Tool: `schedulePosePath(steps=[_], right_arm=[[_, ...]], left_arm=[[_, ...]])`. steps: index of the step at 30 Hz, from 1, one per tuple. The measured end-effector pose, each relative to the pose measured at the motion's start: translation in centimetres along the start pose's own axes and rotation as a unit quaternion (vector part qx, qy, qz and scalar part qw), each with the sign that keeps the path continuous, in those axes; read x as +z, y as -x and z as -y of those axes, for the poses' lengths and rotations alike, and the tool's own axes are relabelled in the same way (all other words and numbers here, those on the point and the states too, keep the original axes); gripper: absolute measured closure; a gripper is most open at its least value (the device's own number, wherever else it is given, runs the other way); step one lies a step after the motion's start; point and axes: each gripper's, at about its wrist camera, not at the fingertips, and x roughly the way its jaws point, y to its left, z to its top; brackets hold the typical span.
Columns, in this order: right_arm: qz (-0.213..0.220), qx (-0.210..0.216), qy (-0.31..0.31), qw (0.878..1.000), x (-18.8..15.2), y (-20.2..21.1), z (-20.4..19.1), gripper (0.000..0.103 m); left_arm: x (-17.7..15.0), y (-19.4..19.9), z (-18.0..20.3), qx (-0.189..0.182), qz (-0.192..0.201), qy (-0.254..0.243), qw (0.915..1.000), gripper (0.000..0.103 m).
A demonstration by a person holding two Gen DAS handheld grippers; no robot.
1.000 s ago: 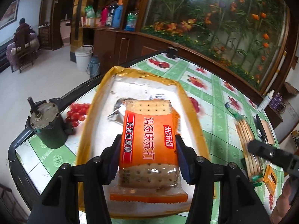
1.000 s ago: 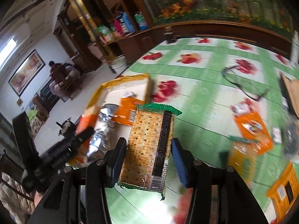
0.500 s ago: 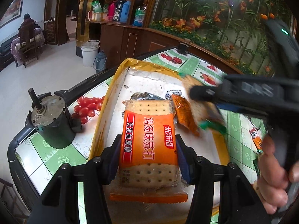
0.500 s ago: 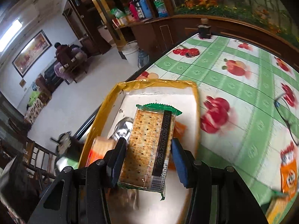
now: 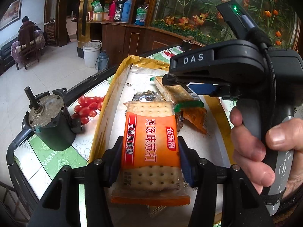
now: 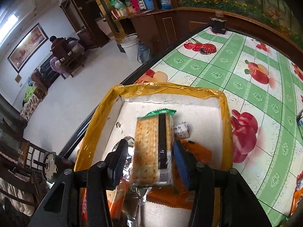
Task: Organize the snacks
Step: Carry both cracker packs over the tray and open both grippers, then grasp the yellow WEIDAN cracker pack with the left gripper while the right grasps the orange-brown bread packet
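Two cracker packs are in our grip at the bottom of each wrist view. Our left gripper (image 5: pixel 150 157) clamps the orange cracker pack (image 5: pixel 151 143) by its long edges, low centre of its frame, above the yellow-rimmed tray (image 5: pixel 111 102). Our right gripper (image 6: pixel 149 162) pinches the green-edged cracker pack (image 6: pixel 151 147) over the same tray (image 6: pixel 224 102), with foil and orange wrappers (image 6: pixel 197 152) lying under it. Further up, a small white roll (image 6: pixel 181 130) rests on the tray floor. At left of the left view we see a grey motor (image 5: pixel 47 121) on the fruit-print tablecloth (image 6: pixel 246 71). Beyond, top centre, a white bucket (image 5: pixel 91 53) stands on the floor.
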Motion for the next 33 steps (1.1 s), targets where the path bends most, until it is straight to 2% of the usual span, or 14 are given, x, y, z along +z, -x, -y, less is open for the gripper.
schedulePosePath(steps=[4,9,12,18,25,33], right_arm=[[0.003,0.014,0.003,1.0,-0.4,0.7,-0.1,0.048],[0.033,0.027,0.006,0.999,-1.0,2.8,-0.2,0.028],[0.051,0.031,0.005,0.998,-1.4,4.5,-0.2,0.021],[0.066,0.046,-0.013,0.997,-2.7,7.0,0.4,0.016],[0.082,0.058,-0.044,0.994,-4.7,9.6,2.0,0.016],[0.096,0.072,-0.062,0.991,-8.5,13.0,4.8,0.016]], left_arm=[[0.0,0.2,0.0,-0.002,0.001,0.001,1.0,0.05],[-0.2,1.1,0.2,-0.002,0.01,-0.001,0.9999,0.05],[-0.1,1.8,0.1,-0.002,0.017,-0.002,0.9999,0.05],[0.0,3.4,0.4,-0.006,0.031,-0.007,0.9995,0.05],[-0.6,4.3,1.1,-0.01,0.035,-0.015,0.9992,0.05],[-0.8,5.1,2.2,-0.011,0.041,-0.03,0.9986,0.049]])
